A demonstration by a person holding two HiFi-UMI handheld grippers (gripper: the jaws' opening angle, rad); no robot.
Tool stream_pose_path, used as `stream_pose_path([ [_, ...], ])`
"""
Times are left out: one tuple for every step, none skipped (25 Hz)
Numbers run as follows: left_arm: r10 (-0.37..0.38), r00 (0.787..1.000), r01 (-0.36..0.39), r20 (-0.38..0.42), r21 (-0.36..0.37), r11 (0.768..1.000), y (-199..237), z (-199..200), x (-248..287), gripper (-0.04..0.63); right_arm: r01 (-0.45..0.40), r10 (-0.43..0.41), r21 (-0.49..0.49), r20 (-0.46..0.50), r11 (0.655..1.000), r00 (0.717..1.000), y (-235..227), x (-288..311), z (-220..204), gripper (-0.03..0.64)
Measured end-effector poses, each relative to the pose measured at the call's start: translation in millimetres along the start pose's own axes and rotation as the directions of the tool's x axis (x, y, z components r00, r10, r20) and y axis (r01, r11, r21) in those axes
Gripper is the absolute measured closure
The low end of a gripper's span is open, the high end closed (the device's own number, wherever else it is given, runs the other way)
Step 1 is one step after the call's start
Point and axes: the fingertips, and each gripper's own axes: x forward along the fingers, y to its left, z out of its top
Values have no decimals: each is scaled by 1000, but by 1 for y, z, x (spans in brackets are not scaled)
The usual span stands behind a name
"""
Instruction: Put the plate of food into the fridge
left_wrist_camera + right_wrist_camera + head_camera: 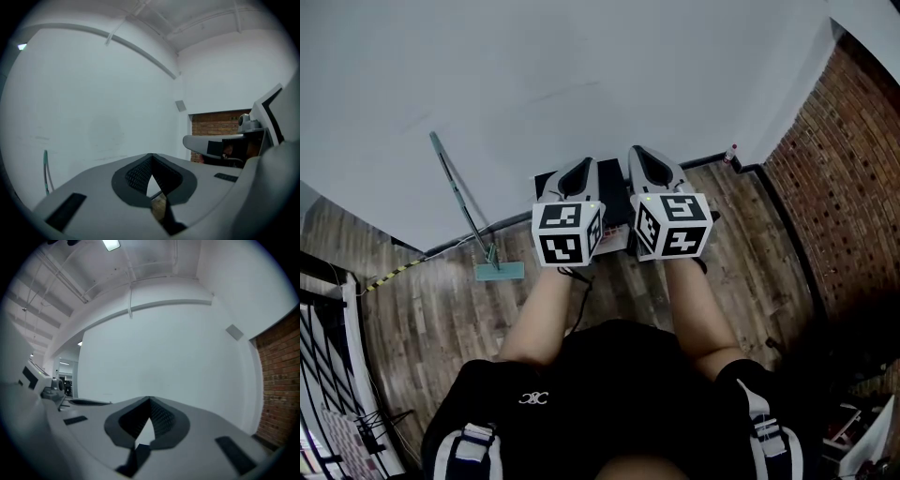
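Note:
No plate of food and no fridge shows in any view. I hold both grippers side by side at waist height, pointed at a white wall. My left gripper is shut with nothing in it, its tips meeting in the left gripper view. My right gripper is also shut and empty, its jaws together in the right gripper view. Their marker cubes sit close together above my forearms.
A mop leans on the wall at the left, its head on the wooden floor. A brick wall runs along the right. A small bottle stands in the corner. A metal rack is at the far left.

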Motion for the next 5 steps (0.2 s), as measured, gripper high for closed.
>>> stream_pose_path([
  [-1,1000,1,3,-1,1000,1,1,0,598,1,-1,1,-2,1000,1000,1,1,-1,604],
  [-1,1000,1,7,-1,1000,3,3,0,598,1,-1,2,-4,1000,1000,1,2,-2,604],
  [0,1000,0,10,-2,1000,4,4,0,597,1,-1,2,-6,1000,1000,1,4,-3,604],
  [1,1000,-1,13,-3,1000,6,5,1,598,0,0,2,-8,1000,1000,1,5,-4,604],
  [2,1000,-2,16,-3,1000,7,7,1,598,-1,1,1,-10,1000,1000,1,7,-5,604],
])
